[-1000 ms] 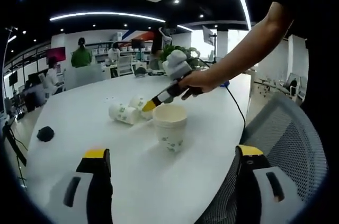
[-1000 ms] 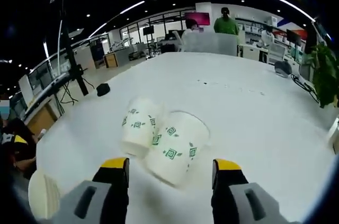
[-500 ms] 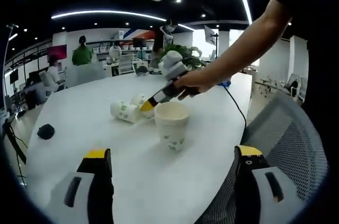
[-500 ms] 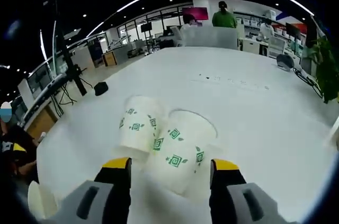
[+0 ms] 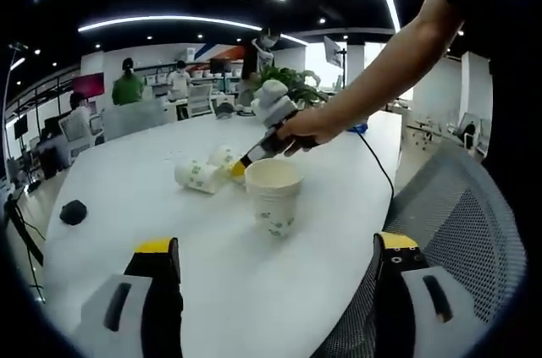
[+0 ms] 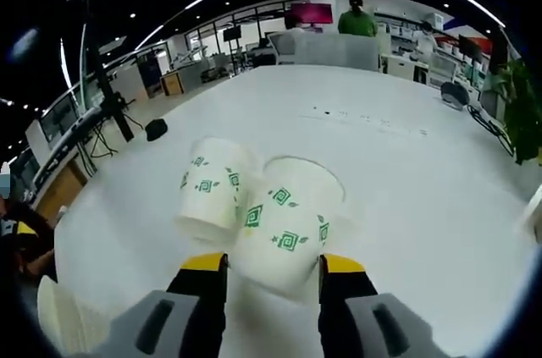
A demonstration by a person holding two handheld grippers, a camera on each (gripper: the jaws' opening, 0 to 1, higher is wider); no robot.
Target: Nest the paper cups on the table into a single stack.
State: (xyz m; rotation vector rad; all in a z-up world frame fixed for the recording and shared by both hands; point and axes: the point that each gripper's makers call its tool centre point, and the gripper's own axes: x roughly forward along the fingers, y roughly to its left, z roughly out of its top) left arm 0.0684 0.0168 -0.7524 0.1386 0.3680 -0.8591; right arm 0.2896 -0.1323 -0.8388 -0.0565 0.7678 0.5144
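One paper cup (image 5: 273, 197) with green marks stands upright on the white table (image 5: 127, 197). Two more cups (image 5: 199, 176) lie on their sides behind it. My left gripper (image 5: 275, 248) hangs open near the table's front edge, short of the upright cup. In the right gripper view, a lying cup (image 6: 288, 223) sits between the jaws of my right gripper (image 6: 273, 263), which have narrowed against its sides. The other lying cup (image 6: 212, 189) touches it on the left. A hand holds the right gripper (image 5: 262, 142) over the lying cups.
A small black object (image 5: 73, 212) lies on the table's left part. A grey mesh chair (image 5: 457, 206) stands at the right, beside a black cable (image 5: 377, 167). A plant (image 5: 292, 83) and several people are at the far end.
My right gripper has moved forward over the nearer lying cup, and its jaws have narrowed onto that cup. The left gripper has hardly moved.
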